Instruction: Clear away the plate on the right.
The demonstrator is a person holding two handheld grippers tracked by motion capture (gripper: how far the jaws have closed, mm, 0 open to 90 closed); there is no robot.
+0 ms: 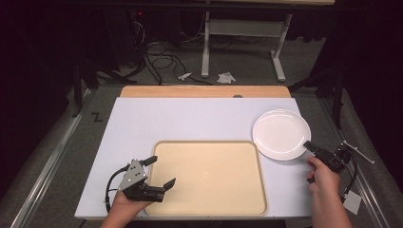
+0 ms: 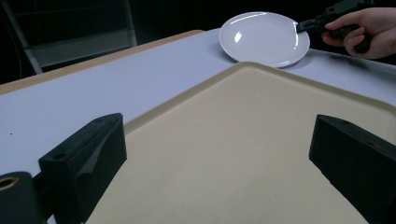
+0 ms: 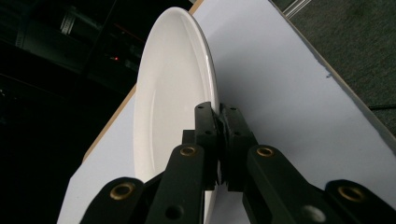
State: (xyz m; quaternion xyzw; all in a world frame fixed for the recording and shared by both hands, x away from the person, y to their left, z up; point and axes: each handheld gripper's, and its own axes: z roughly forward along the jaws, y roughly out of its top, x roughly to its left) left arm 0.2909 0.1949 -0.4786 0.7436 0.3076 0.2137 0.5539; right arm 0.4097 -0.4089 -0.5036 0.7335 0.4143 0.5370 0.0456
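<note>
At the right of the high view the right gripper [image 1: 309,145] has its jaws clamped on the white plate's [image 1: 280,133] rim, while the left gripper [image 1: 159,172], jaws wide, hovers at the lower left over the beige tray [image 1: 209,175]

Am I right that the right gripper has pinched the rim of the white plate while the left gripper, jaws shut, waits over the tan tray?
Not quite: the left gripper has its jaws wide open, as the left gripper view shows, with the tan tray between them. The rest holds: the right gripper is shut on the rim of the white plate.
</note>
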